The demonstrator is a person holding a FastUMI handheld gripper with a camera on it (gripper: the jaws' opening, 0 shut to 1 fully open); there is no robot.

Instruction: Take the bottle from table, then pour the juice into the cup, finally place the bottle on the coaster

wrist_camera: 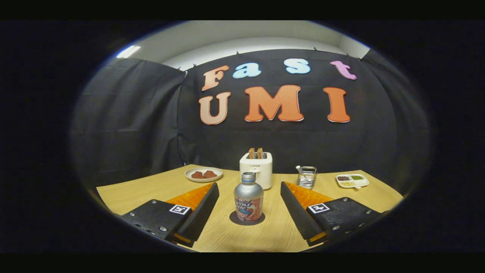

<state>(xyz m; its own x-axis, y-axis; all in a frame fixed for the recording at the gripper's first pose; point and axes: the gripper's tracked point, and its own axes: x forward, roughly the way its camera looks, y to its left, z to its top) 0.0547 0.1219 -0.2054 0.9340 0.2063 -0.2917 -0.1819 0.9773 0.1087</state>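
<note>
The hand-held gripper (248, 193) has its two fingers (197, 212) spread wide apart, and they press on nothing. Between the fingers, a little ahead of their tips, the bottle (248, 198) stands upright on the bench (144, 189). It is a short metal bottle with a round shoulder, a screw cap on top and a coloured label around its body. There is a clear gap between the bottle and each finger, so neither finger touches it. The bottle rests in the middle of a dark round coaster (235, 220), and the rim of the coaster shows around the base of the bottle. Just beyond the bottle stands a white toaster (259, 167) with two slices of toast (255, 152) sticking up from its slots. Beyond the left finger there is a white plate (203, 174) with two brown pieces of food on it. Beyond the right finger, near the toaster, stands a clear cup (306, 177) with something thin leaning inside it; I cannot tell what it is. Further to the right lies a small white tray (352, 181) with compartments that hold dark, green and pale things. The bench has a light wood surface.
</note>
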